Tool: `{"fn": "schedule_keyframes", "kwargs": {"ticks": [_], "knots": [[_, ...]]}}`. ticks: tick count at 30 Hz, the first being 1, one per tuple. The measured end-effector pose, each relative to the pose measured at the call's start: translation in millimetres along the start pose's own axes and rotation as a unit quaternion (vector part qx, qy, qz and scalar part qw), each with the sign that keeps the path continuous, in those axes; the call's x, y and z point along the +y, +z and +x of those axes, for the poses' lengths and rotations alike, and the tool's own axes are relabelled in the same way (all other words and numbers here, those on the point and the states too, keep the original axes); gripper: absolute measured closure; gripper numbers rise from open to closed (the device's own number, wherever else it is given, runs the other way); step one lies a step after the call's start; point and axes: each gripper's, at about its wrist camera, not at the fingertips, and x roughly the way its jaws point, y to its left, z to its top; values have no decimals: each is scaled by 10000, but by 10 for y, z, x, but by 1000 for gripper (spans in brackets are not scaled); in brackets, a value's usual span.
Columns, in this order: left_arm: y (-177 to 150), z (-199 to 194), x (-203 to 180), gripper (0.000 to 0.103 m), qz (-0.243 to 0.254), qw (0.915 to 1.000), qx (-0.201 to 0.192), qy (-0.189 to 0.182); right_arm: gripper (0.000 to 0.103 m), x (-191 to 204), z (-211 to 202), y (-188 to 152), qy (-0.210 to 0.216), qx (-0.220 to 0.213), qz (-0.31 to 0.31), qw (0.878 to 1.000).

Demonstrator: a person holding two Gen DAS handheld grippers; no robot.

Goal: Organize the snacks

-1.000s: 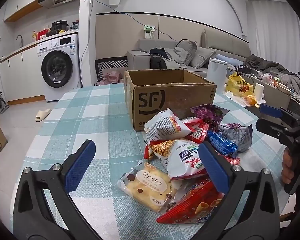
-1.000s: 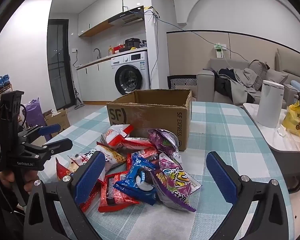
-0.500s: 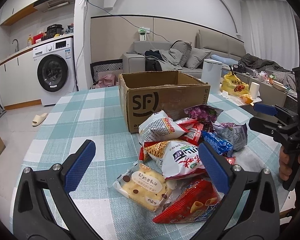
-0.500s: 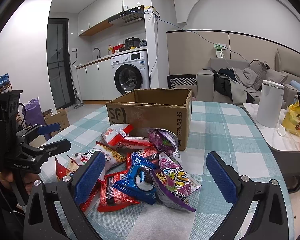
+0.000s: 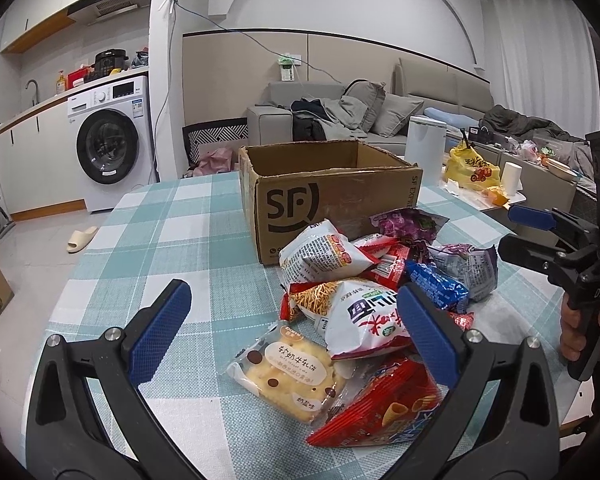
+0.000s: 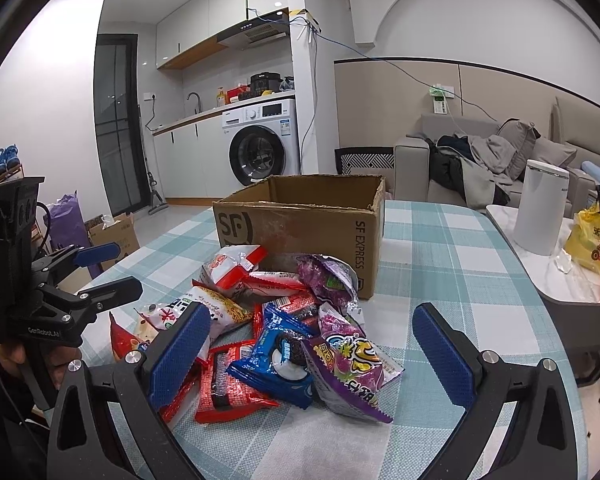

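Observation:
A pile of snack packets lies on the checked tablecloth in front of an open cardboard SF box [image 5: 332,200], which also shows in the right wrist view [image 6: 300,220]. Nearest my left gripper [image 5: 292,332] are a yellow biscuit pack [image 5: 286,374], a red chip bag [image 5: 380,404] and a white noodle bag [image 5: 364,320]. My left gripper is open and empty above them. My right gripper [image 6: 312,344] is open and empty over a blue Oreo pack [image 6: 278,364] and a purple candy bag [image 6: 352,368]. Each gripper shows in the other's view, the right [image 5: 540,232] and the left [image 6: 96,272].
A side table at the right holds a white canister [image 6: 540,208] and a yellow bag [image 6: 596,236]. A sofa [image 5: 340,116] stands behind the box. A washing machine [image 5: 108,148] stands at the back left. The tablecloth [image 5: 160,248] left of the box is bare.
The left gripper has shifted slightly left and back, so the box and pile sit more to the right in its view. The right gripper has hardly moved. Both stay open.

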Motion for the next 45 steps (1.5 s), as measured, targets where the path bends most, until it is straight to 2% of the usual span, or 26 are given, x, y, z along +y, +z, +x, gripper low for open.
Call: {"fn": "schedule_keyframes", "kwargs": {"ticks": [27, 35, 45], "knots": [[-21, -10, 26, 0, 7, 10000, 15, 4, 0, 38, 23, 19, -35, 33, -45, 10000], [-36, 2, 22, 0, -3, 10000, 40, 14, 0, -8, 68, 19, 75, 213, 61, 9997], [-18, 34, 8, 0, 24, 10000, 54, 24, 0, -77, 52, 17, -69, 211, 273, 9994]]}}
